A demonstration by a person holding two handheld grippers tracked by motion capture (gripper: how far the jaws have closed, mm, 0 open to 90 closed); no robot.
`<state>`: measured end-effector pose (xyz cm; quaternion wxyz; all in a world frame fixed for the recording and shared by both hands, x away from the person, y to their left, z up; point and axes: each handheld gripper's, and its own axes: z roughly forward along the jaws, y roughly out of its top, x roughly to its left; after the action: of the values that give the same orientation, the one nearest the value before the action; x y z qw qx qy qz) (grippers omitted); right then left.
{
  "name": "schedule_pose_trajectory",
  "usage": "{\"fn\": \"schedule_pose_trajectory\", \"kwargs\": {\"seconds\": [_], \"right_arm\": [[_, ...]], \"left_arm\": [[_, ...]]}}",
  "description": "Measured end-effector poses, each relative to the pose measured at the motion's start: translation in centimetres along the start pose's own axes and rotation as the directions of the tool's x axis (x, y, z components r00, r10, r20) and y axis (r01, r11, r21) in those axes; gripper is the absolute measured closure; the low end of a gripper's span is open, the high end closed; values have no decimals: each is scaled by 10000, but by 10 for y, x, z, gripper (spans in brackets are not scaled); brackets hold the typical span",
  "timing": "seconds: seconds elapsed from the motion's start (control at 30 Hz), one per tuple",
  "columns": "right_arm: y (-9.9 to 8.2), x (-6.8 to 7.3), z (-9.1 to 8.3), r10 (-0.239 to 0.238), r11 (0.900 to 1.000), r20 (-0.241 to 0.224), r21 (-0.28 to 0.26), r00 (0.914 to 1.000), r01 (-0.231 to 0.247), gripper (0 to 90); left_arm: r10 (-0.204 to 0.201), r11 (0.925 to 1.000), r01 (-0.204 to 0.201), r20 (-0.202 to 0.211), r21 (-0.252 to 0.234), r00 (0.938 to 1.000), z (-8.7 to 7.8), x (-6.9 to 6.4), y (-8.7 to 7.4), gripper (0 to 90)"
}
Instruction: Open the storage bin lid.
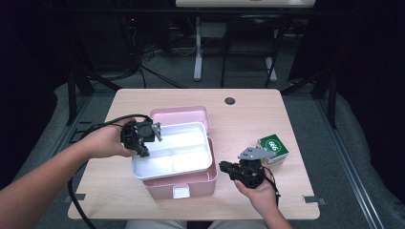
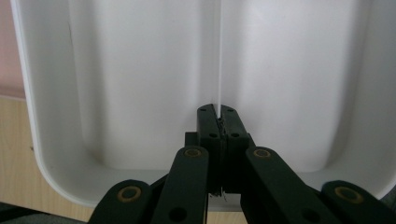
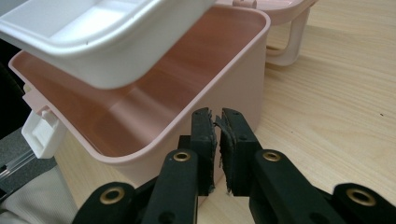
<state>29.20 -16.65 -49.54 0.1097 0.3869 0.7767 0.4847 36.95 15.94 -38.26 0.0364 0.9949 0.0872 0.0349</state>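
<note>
One left tool (image 1: pixel 143 138) grips white tray (image 1: pixel 191 143); right tool (image 1: pixel 228 168) closed beside green box (image 1: pixel 273 148).

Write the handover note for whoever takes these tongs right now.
Left tongs: shut on the middle divider of the white tray, which they hold up, tilted, over the pink box.
Right tongs: shut, nothing held, beside the box's right side.
The box's lid is open, lying back behind it; the box looks empty inside. A green and white carton stands on the table right of the box.
Done: lid open, tray lifted.
Left: likely set the tray aside.
</note>
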Motion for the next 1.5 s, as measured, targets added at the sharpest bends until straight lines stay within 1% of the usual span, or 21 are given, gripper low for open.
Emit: {"fn": "schedule_pose_trajectory", "kwargs": {"seconds": [0.03, 0.07, 0.1, 0.17, 0.33, 0.37, 0.5, 0.7, 0.8, 0.9, 0.93, 0.97, 1.0, 1.03, 1.1, 1.13, 1.2, 1.3, 1.4, 1.43, 1.5], "right_arm": [[0, 0, 0, 16, 10000, 3, 4, 10000, -16, 836], [0, 0, 0, 29, 10000, 9, -4, 10000, -29, 836], [0, 0, -1, 43, 10000, 14, -12, 10000, -43, 836], [0, -1, -1, 47, 10000, 8, -27, 10000, -47, 836], [0, -1, -2, 64, 10000, 38, -49, 10000, -64, 833], [0, -1, -2, 71, 10000, 34, -59, 10000, -71, 832], [0, -2, -3, 87, 9999, 69, -61, 9999, -87, 831], [0, -2, -3, 113, 9999, 96, -65, 9999, -113, 830], [0, -2, -3, 105, 9999, 105, -74, 9999, -104, 829], [0, -2, -3, 116, 9999, 107, -77, 9999, -116, 826], [0, -2, -3, 116, 9999, 131, -75, 9998, -115, 826], [0, -2, -4, 99, 9999, 137, -78, 9999, -98, 825], [0, -2, -4, 99, 9999, 145, -93, 9998, -98, 824], [0, -2, -4, 98, 9999, 148, -98, 9998, -97, 822], [1, -2, -5, 113, 9999, 178, -103, 9998, -111, 821], [1, -3, -5, 94, 9999, 187, -97, 9998, -92, 820], [1, -3, -5, 126, 9999, 206, -99, 9997, -124, 820], [1, -3, -6, 105, 9999, 217, -92, 9997, -103, 819], [1, -3, -6, 87, 9999, 222, -92, 9997, -85, 819], [1, -2, -6, 84, 9999, 224, -88, 9997, -82, 819], [2, -2, -7, 66, 9999, 231, -111, 9997, -63, 819]], "left_arm": [[-56, 10000, 56, -95, -58, 9999, -1, 0, -2, 898], [-180, 9998, 181, 25, -45, 9998, -3, 1, -4, 898], [-216, 9997, 215, -77, -137, 9997, -4, 1, -6, 898], [-481, 9987, 479, -80, -178, 9988, -6, 2, -11, 898], [-781, 9968, 783, 109, -172, 9969, -11, 5, -24, 898], [-918, 9955, 918, 13, -251, 9958, -12, 6, -28, 898], [-1424, 9896, 1423, -32, -220, 9898, -14, 9, -44, 897], [-2249, 9743, 2245, -211, -207, 9742, -17, 10, -68, 897], [-2810, 9592, 2802, -195, -369, 9595, -18, 11, -80, 897], [-3284, 9441, 3276, -181, -356, 9444, -19, 12, -92, 898], [-3396, 9401, 3384, -279, -413, 9401, -19, 12, -97, 898], [-3599, 9324, 3591, -154, -411, 9329, -20, 13, -104, 898], [-3650, 9305, 3641, -185, -393, 9308, -21, 13, -108, 898], [-3782, 9254, 3773, -233, -344, 9254, -22, 13, -113, 898], [-4098, 9121, 4090, -336, -285, 9116, -25, 14, -125, 898], [-4352, 9002, 4341, -355, -356, 8996, -26, 14, -131, 898], [-4650, 8853, 4639, -459, -328, 8841, -28, 14, -143, 898], [-5148, 8573, 5139, -535, -303, 8557, -30, 12, -158, 898], [-5725, 8199, 5710, -659, -408, 8173, -30, 11, -169, 898], [-5867, 8097, 5854, -738, -411, 8064, -30, 11, -172, 898], [-6193, 7850, 6181, -806, -427, 7810, -27, 11, -177, 898]]}}
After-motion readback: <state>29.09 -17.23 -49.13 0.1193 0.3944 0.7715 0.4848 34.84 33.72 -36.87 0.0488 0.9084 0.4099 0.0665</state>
